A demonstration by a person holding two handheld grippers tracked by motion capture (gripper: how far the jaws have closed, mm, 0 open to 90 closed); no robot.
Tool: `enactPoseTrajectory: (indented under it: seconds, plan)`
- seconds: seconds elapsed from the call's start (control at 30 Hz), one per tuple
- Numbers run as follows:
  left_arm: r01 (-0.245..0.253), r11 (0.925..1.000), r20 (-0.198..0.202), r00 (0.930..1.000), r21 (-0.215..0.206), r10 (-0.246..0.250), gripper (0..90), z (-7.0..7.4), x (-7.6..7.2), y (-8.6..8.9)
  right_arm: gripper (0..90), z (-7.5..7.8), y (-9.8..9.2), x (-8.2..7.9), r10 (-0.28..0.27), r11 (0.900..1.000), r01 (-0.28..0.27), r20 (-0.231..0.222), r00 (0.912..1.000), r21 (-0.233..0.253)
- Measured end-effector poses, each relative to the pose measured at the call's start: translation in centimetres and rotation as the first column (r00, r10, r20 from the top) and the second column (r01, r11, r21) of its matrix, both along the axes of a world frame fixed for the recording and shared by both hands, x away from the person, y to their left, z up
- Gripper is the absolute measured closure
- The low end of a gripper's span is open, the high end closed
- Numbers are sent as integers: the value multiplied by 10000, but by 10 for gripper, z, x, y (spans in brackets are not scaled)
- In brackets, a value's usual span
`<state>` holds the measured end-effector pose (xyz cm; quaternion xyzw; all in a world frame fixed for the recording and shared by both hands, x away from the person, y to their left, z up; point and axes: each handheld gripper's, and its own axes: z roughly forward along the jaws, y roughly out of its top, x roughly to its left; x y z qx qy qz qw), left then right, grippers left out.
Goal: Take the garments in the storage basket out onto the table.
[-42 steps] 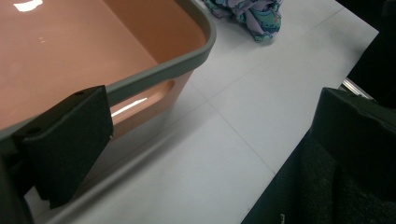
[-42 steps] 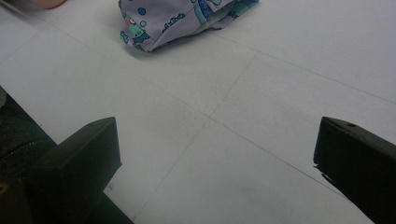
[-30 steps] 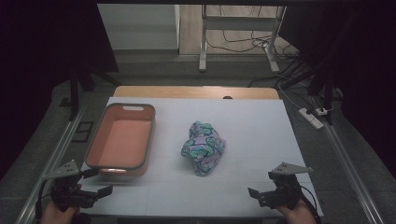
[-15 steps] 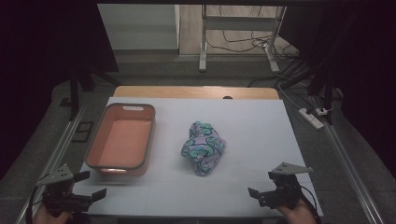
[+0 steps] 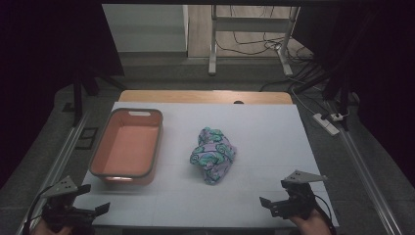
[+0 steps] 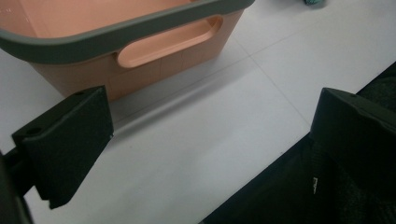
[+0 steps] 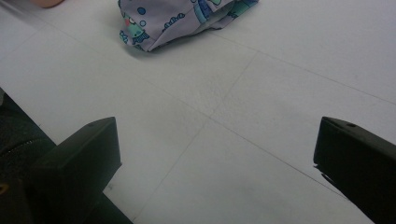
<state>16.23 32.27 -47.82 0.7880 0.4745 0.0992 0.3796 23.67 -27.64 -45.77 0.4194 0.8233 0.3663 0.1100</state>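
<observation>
Crumpled cloth [image 5: 213, 154] sits just right of the orange basin [image 5: 126, 149] (mid-counter); left tool [image 5: 85, 211] and right tool [image 5: 274, 205] both spread, holding nothing.

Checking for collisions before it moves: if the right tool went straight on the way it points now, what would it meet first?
Probably the crumpled patterned cloth: the right tool, jaws open, faces bare white table first, with the cloth beyond, slightly off-centre, so it might only clip its edge.

Bare white table [image 5: 274, 132] lies open between the right gripper [image 5: 274, 205] and the crumpled patterned cloth [image 5: 213, 154]. Ahead of the left gripper [image 5: 95, 211], the orange basket [image 5: 147, 172] blocks the way, its near wall rising just beyond the wide-apart jaws.
</observation>
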Motion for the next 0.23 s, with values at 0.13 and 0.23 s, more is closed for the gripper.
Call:
enactPoseTrajectory:
  seconds: [0.13, 0.23]
  plan:
    - [37, 10000, -67, 10000, -38, -37, 0, 0, 1, 0, 8, 0, 0, 0, 31, 10000, -31, 15, 10000, -17]
    - [61, 9995, -95, 9999, -320, -64, 0, 0, 2, 2, 8, 0, 0, -1, 103, 9999, -103, 72, 9999, -9]
